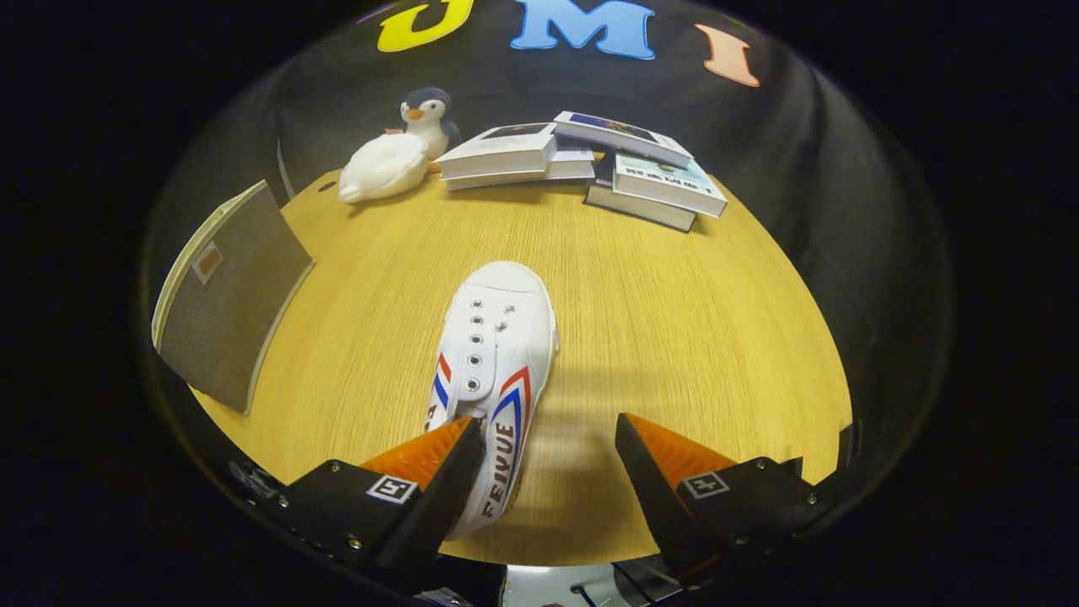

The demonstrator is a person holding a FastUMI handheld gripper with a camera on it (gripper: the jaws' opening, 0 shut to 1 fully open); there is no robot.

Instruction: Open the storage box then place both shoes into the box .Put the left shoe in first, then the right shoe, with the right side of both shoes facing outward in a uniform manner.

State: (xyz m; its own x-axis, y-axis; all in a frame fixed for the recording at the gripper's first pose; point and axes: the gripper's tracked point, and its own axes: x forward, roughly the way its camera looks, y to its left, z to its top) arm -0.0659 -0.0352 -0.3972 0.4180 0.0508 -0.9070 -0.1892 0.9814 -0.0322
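Gripper (548, 447) spread wide, holding nothing. Left finger overlaps the heel end of a white shoe (496, 354) with red and blue side stripes; contact there cannot be judged. Right finger stands well clear of the shoe, over bare tabletop (674, 320). Shoe lies on the wooden tabletop, toe pointing away, lace eyelets up. Left of it, a grey flat box (228, 295). Beyond: a plush penguin (430, 118), a white plush (383, 169) beside it, stacked books (590, 160)
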